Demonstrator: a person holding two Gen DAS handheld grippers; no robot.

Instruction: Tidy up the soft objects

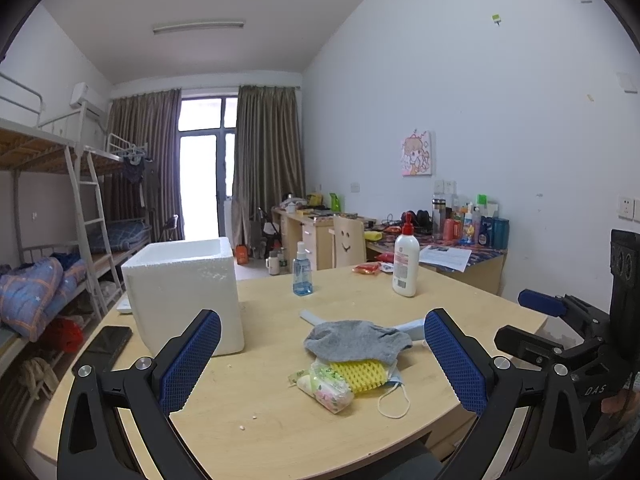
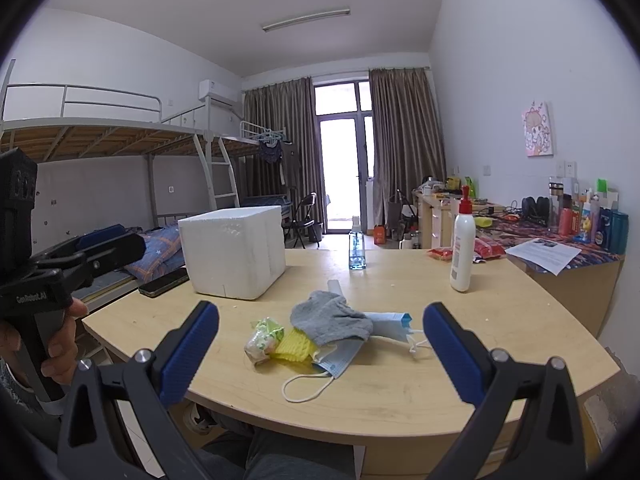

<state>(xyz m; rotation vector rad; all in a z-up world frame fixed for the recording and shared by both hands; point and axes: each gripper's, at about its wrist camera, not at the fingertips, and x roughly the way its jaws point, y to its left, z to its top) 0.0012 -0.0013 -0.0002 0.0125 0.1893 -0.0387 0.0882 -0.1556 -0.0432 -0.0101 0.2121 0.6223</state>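
Note:
A pile of soft things lies on the wooden table (image 1: 280, 420): a grey sock (image 1: 356, 340) (image 2: 330, 318) on top, a yellow foam net (image 1: 362, 376) (image 2: 294, 346), a tissue pack (image 1: 326, 388) (image 2: 264, 338) and blue face masks (image 1: 394, 380) (image 2: 340, 360). A white foam box (image 1: 184, 292) (image 2: 234, 252) stands open-topped at the left. My left gripper (image 1: 322, 364) is open above the table's near edge, the pile between its fingers. My right gripper (image 2: 320, 354) is open, framing the pile from the near side; it also shows at the right in the left wrist view (image 1: 560, 320).
A blue spray bottle (image 1: 303, 272) (image 2: 357, 248) and a white lotion bottle (image 1: 406, 260) (image 2: 463, 248) stand at the table's far side, with red packets (image 1: 366, 268) nearby. A black phone (image 1: 106, 346) (image 2: 164, 282) lies left of the box. A cluttered desk (image 2: 560, 232) stands at the right.

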